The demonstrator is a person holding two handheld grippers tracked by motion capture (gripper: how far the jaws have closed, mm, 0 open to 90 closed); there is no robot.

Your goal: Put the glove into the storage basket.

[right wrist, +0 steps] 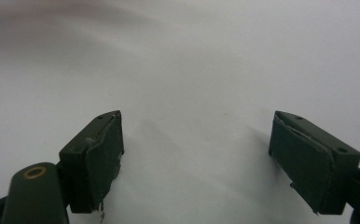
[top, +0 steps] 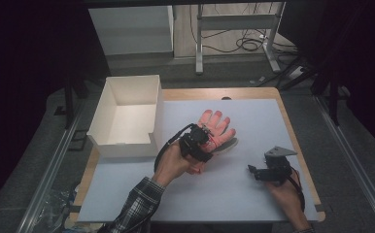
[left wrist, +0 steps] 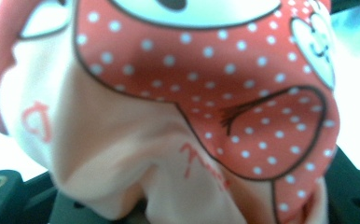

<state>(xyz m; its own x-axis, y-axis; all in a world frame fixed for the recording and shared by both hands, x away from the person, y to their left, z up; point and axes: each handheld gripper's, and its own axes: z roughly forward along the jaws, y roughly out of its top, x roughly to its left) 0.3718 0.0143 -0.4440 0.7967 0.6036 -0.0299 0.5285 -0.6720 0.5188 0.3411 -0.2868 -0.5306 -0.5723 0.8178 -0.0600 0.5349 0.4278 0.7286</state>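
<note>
Your left hand-held gripper (top: pixel 206 141) clamped on the pink glove (top: pixel 213 127), glove held just above the desk (top: pixel 244 194) beside the white box (top: pixel 127 114), your right hand-held gripper (top: pixel 253 171) low over the desk, jaws apart, nothing between them.

Place: a lab or test room set up for recording.
Work surface: a wooden tabletop (top: pixel 292 127) covered with a plain white sheet (top: pixel 253 131).
Floor: grey, with metal rails (top: pixel 54 165) on both sides of the tabletop.
Beyond the left gripper (top: pixel 206 138): a metal frame stand (top: pixel 234 22) and loose black cables (top: pixel 248 43) on the floor.
Surroundings: dark curtains (top: pixel 25 58) at both sides.
</note>
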